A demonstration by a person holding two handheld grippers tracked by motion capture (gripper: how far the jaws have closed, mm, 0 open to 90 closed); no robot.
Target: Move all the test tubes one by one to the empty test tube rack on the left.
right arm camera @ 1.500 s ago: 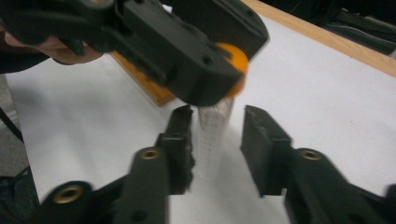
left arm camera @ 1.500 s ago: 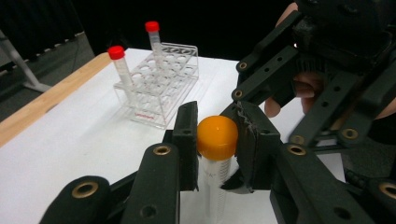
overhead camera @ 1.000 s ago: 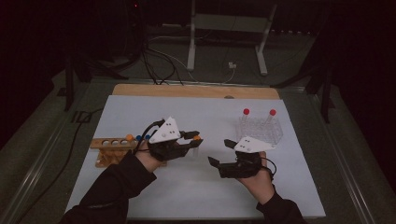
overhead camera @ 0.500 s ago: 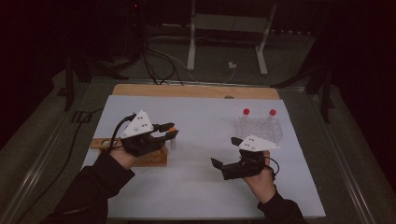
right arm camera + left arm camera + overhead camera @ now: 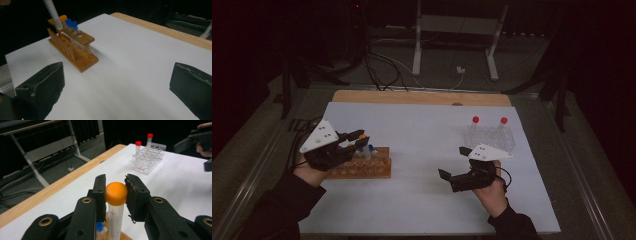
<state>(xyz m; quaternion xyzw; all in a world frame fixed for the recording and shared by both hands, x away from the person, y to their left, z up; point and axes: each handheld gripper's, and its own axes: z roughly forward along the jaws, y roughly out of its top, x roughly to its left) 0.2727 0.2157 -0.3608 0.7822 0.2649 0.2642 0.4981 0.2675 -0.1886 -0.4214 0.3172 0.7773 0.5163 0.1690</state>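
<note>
The left gripper (image 5: 115, 195) has its fingers (image 5: 100, 192) clamped on the orange cap of a centrifuge tube (image 5: 116, 212), which hangs upright below them over the wooden rack (image 5: 362, 167), probably being seated or lifted. The right gripper (image 5: 452, 170) waits, fingers wide apart and empty, above bare surface (image 5: 130, 62).

Table: white top (image 5: 427, 210) with a light wooden strip (image 5: 422, 97) along its far edge; grey metal rail (image 5: 259, 165) down the left side.
Floor: dull grey-green (image 5: 522, 65), dim, running off into dark.
Stand: pale metal frame (image 5: 455, 30) beyond the table, two legs splayed onto the floor, one shelf across the top.
Cables: black bundle (image 5: 374, 65) trailing on the floor left of the stand; a white lead with a plug (image 5: 459, 71) between its legs.
Walls: too dark to tell.
Light: falls on the table top; surroundings near black.
</note>
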